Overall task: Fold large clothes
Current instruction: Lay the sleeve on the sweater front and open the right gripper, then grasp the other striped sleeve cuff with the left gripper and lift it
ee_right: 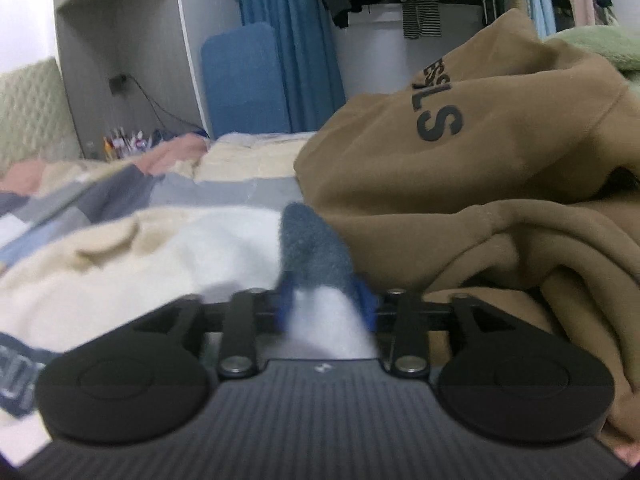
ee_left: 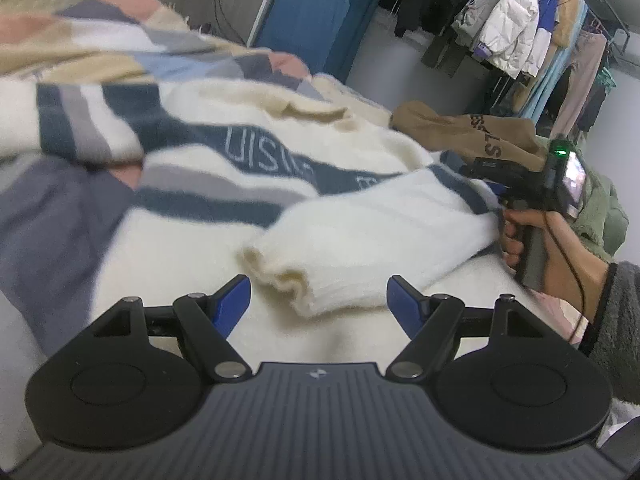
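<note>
Sweater (ee_left: 248, 184) on patchwork blanket (ee_left: 132, 56)

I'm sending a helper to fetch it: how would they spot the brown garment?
On the bed, look past the cream striped sweater. The brown hoodie lies crumpled beside it, next to a green fleece. Only it has big dark letters printed on it.

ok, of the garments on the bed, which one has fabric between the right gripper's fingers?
The cream sweater with navy stripes: a fold of it sits between the right gripper fingers. The brown hoodie beside it and the green fleece behind lie untouched.
</note>
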